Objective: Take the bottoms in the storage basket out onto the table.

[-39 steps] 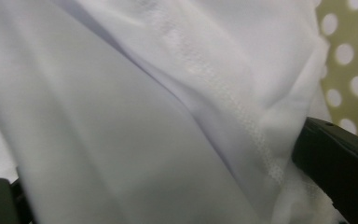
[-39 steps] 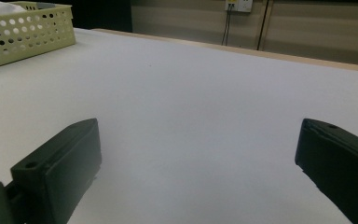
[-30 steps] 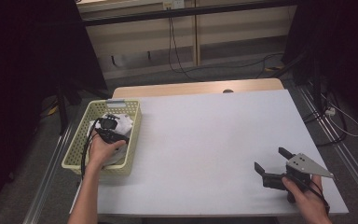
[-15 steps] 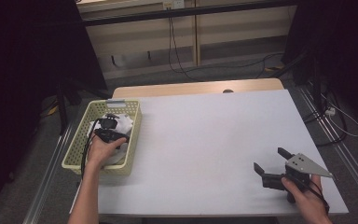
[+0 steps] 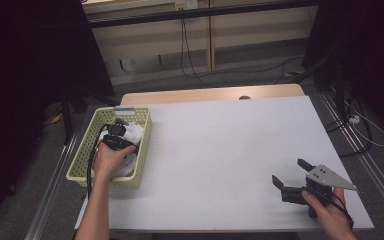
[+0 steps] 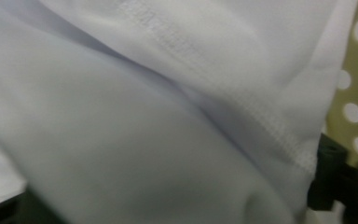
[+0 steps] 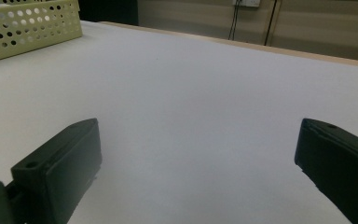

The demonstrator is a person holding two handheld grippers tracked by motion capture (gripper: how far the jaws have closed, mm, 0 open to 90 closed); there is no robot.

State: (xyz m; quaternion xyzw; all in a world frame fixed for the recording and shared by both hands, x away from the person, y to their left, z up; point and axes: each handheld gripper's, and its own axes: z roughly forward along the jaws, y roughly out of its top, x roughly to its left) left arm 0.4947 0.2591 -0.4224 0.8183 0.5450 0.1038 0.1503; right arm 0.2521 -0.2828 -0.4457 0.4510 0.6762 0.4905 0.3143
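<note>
A pale yellow perforated basket (image 5: 145,131) stands at the table's left edge with white cloth (image 5: 134,133) inside. My left gripper (image 5: 116,132) is pushed down into the basket against the cloth, held by a hand. In the left gripper view the white cloth (image 6: 144,116) lies across the gap between the jaws. One black finger (image 6: 332,173) shows at the right beside the basket wall (image 6: 354,88), and the jaws stand wide apart. My right gripper (image 5: 288,171) rests low over the table's front right, open and holding nothing (image 7: 196,140).
The white table (image 5: 230,150) stretches between the two grippers. The basket (image 7: 28,25) shows far off at the upper left of the right gripper view. A wooden strip (image 5: 210,94) runs along the table's far edge, and cables hang behind it.
</note>
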